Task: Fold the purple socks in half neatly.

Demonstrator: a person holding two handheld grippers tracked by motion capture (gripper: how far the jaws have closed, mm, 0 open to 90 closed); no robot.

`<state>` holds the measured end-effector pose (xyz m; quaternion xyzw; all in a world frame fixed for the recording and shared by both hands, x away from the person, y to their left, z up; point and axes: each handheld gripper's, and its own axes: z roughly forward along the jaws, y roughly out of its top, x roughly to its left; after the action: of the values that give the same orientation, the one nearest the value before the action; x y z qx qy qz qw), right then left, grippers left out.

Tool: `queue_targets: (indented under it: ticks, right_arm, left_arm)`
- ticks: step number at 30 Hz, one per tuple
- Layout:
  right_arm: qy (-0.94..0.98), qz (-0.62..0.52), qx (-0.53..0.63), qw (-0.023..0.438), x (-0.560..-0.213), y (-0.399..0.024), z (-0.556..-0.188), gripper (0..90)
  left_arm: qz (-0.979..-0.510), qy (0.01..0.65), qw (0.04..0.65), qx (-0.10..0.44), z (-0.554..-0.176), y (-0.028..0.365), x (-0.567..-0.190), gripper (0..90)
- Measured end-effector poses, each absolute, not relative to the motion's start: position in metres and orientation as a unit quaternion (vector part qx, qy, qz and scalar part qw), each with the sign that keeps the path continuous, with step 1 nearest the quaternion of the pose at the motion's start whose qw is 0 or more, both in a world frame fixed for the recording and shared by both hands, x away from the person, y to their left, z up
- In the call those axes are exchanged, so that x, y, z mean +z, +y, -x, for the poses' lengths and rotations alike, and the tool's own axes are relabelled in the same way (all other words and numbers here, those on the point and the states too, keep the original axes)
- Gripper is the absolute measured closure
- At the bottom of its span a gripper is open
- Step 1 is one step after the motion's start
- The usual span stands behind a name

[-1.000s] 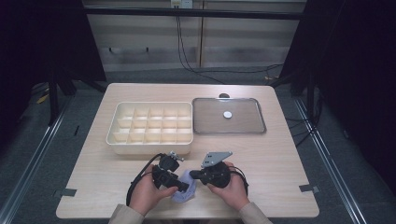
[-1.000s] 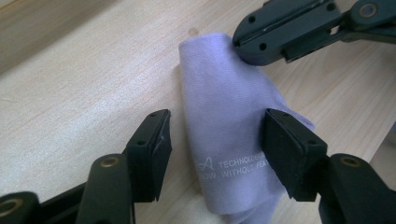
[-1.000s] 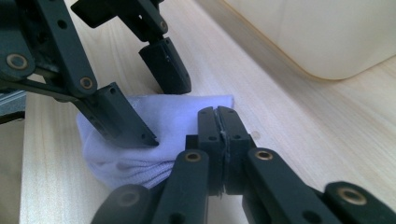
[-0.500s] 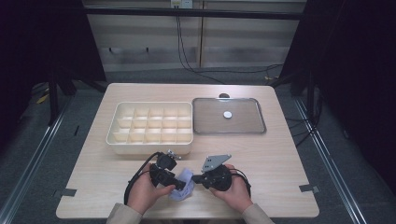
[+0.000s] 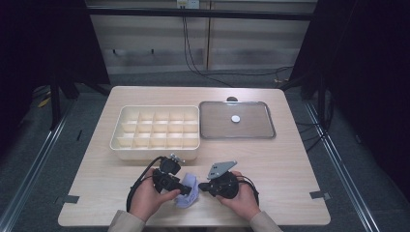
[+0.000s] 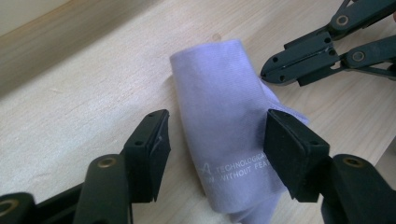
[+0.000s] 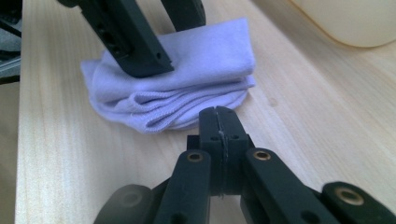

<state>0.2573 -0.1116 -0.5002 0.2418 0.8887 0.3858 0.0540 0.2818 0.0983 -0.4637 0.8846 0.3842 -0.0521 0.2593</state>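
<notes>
Folded lilac cloth (image 5: 187, 193) at the near edge of the table (image 5: 290, 164), straddled by one claw, the other closed empty beside it

The cloth lies at six o'clock on the table, between both hands; it looks light, soft and limp, several layers folded, likely to sag or unfold if lifted by one corner, so a pinch across the whole stack at the folded edge seems best; the left gripper (image 6: 212, 140) stands part open, jaws either side of the cloth, pads not clearly pressing; the right gripper (image 7: 219, 122) is fully closed on nothing, tips just beside the cloth's layered edge; the divided box (image 5: 157, 133) sits at eleven o'clock, the lidded tray (image 5: 256, 133) at one o'clock, both well apart; nothing blocks the way.
</notes>
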Motion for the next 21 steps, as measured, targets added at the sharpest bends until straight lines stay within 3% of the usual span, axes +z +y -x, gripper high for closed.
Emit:
queue_targets:
  ticks: [12,21]
  right_arm:
    - [0.876,-0.270,0.393,0.069,-0.501,-0.122,-0.262,86.7]
    - [0.867,-0.293,0.394,0.087,-0.502,-0.128,-0.265,76.8]
  left_arm:
    - [-0.893,0.377,0.240,-0.052,-0.282,0.085,-0.471,38.2]
    - [-0.905,0.348,0.239,-0.053,-0.278,0.079,-0.472,50.1]
